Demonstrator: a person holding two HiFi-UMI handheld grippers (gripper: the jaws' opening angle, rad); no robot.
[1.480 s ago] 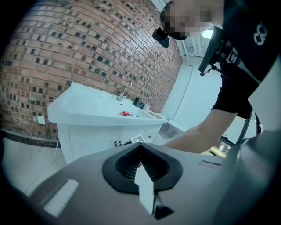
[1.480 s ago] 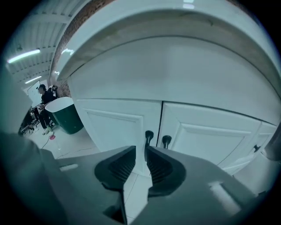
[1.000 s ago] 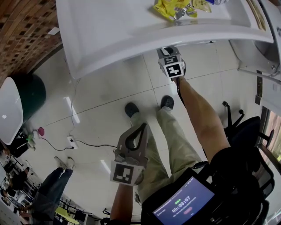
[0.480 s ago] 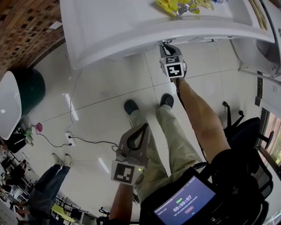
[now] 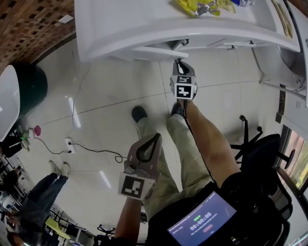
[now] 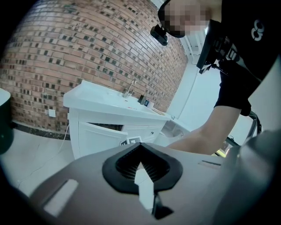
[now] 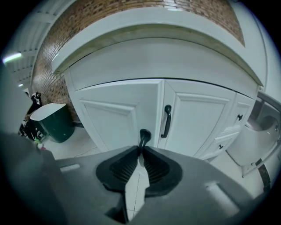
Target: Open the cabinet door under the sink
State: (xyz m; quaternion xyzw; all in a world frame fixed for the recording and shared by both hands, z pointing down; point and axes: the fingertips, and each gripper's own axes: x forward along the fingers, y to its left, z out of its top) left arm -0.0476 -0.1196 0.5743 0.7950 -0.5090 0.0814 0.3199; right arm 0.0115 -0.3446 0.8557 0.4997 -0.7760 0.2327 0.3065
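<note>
The white sink cabinet fills the top of the head view. Its left door stands slightly ajar, and the gap also shows above the door in the left gripper view. My right gripper reaches under the counter edge. Seen in the right gripper view, its jaws have just been closing and are shut on the left door's black handle. The right door's handle is untouched. My left gripper hangs low over the floor, away from the cabinet, shut with nothing in it.
A dark green bin with a white lid stands on the floor at left. Yellow packets lie on the counter. A black office chair is at right. A cable and power strip lie on the tiles. Small drawers flank the doors.
The right gripper has drawn back from the cabinet toward the person with the handle in it. The left door's edge now pokes out from under the counter. The left gripper shifted slightly.
</note>
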